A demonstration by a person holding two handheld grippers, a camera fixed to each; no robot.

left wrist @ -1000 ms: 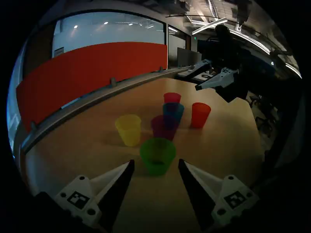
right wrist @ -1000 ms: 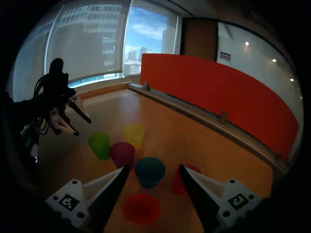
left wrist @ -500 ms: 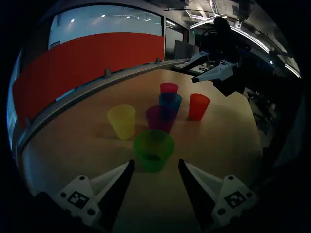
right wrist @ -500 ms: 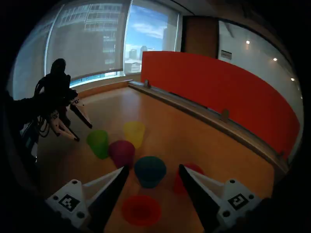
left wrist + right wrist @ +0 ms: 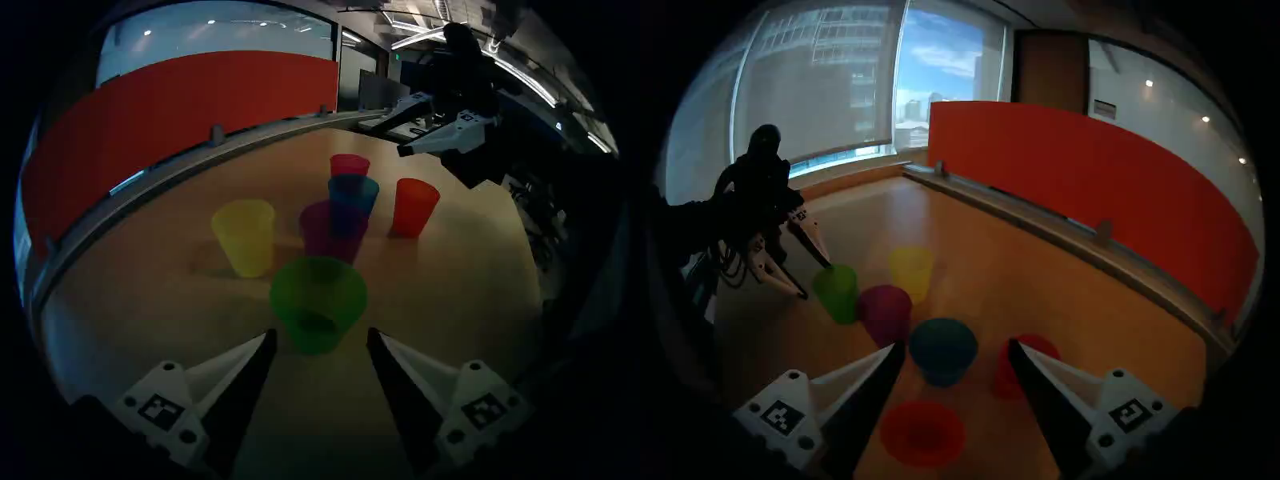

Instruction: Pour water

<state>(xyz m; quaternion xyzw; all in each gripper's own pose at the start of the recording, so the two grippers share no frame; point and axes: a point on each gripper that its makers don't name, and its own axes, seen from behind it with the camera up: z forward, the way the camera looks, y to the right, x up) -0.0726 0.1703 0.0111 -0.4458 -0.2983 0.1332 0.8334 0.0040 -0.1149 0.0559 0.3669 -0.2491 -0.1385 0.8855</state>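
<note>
Both pairs of jaws gape wide; left gripper (image 5: 320,332) faces the green cup (image 5: 318,302) — the reaching step, likely; next, ease around it and close; right gripper (image 5: 954,345) hovers apart.

One bench (image 5: 160,280) carries six cups: green cup (image 5: 318,304), yellow cup (image 5: 244,238), purple cup (image 5: 330,232), teal cup (image 5: 353,194), pink cup (image 5: 350,165), orange cup (image 5: 415,206); two tongs, left tongs (image 5: 320,332) and right tongs (image 5: 956,346); one red divider (image 5: 160,104).
</note>
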